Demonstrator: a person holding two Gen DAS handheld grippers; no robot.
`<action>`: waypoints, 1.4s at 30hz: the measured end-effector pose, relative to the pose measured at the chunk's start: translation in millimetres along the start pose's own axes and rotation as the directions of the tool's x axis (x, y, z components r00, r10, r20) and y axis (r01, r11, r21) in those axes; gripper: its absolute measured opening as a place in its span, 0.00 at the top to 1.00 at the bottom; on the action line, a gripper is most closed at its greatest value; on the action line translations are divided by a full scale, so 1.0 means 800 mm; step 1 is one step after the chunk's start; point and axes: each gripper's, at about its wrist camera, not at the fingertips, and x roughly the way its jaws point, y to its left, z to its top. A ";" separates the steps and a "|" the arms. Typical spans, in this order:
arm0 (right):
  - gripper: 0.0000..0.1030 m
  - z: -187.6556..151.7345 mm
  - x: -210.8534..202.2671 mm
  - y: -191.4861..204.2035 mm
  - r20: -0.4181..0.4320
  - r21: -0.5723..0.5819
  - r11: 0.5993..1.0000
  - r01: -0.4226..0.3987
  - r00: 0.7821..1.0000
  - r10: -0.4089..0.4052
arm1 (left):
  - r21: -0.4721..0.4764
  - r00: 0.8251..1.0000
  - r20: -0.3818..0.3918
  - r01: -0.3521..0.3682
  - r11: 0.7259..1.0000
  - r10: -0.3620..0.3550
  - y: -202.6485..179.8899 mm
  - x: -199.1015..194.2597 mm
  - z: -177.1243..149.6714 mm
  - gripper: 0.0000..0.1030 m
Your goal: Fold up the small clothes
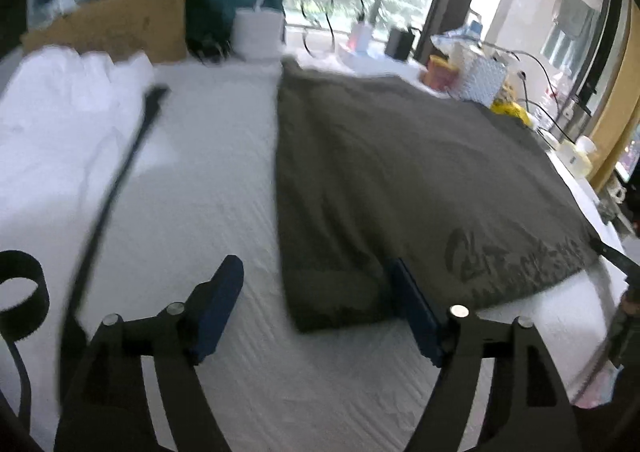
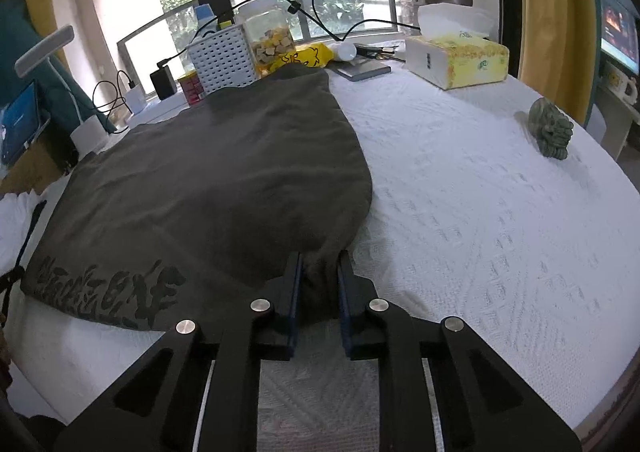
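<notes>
A white textured cloth is covering the desk. Along its far edge a yellow tissue box, a white perforated basket, a clear jar of snacks and a black charger are sitting before the window, with a black cable looping above. A small green figurine is resting near the right edge.
</notes>
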 end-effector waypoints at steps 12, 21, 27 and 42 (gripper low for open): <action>0.85 -0.003 -0.003 0.003 0.003 -0.028 0.999 -0.016 1.000 0.016 | 0.114 1.000 0.025 -0.016 0.993 0.014 -0.021 0.001 -0.007 0.61; 0.87 -0.002 -0.019 0.008 0.022 -0.075 0.997 0.006 1.000 -0.004 | 0.092 0.999 0.034 0.037 0.995 -0.040 -0.026 -0.011 -0.007 0.87; 0.87 -0.003 -0.036 0.010 0.045 -0.088 0.996 0.015 0.999 -0.011 | 0.101 0.996 0.071 0.046 0.994 -0.054 -0.028 -0.030 -0.005 0.88; 0.87 -0.038 -0.074 0.005 0.053 -0.087 0.995 0.050 0.998 -0.046 | 0.125 0.995 0.054 0.075 0.989 -0.083 -0.032 -0.055 -0.036 0.88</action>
